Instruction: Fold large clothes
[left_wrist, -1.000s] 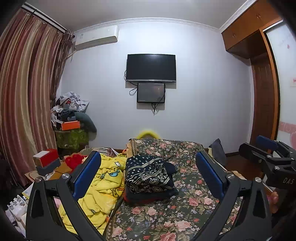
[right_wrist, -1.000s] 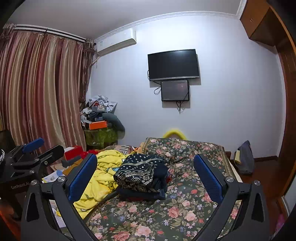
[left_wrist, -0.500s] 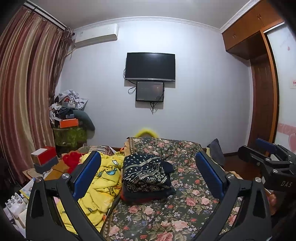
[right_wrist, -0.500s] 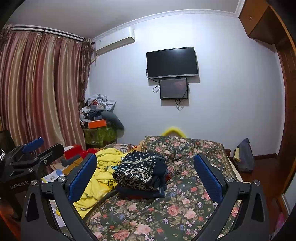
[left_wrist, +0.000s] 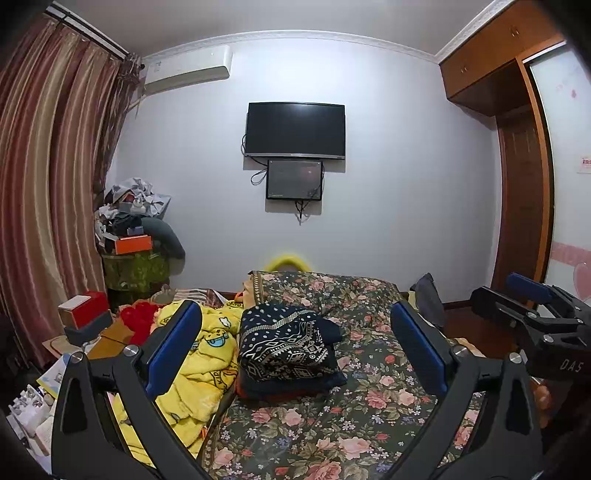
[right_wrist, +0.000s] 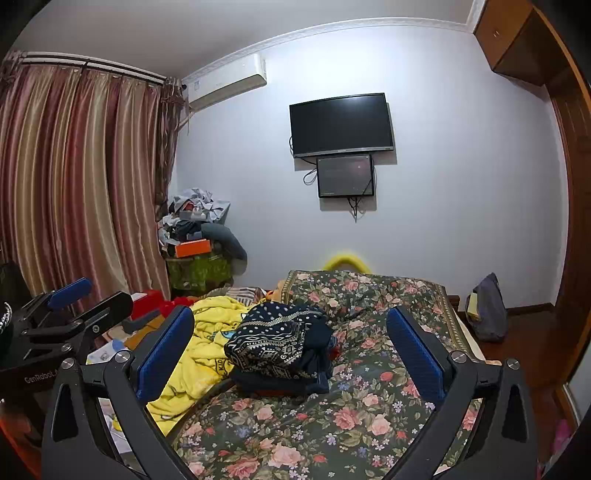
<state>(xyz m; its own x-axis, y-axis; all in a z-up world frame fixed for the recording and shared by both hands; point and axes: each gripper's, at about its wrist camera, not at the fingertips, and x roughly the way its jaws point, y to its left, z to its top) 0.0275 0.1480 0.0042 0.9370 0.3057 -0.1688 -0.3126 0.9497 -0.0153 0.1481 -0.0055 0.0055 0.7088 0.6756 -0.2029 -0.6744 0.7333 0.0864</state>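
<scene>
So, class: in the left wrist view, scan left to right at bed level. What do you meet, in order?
Red box → yellow cartoon blanket → folded navy patterned garment → floral bedspread → right gripper.

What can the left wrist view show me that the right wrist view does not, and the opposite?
Only the left wrist view shows the right tongs from outside and the grey box under a red one. Only the right wrist view shows the left tongs from outside. Both show the folded patterned clothes on the floral bed, beside the yellow blanket.
</scene>
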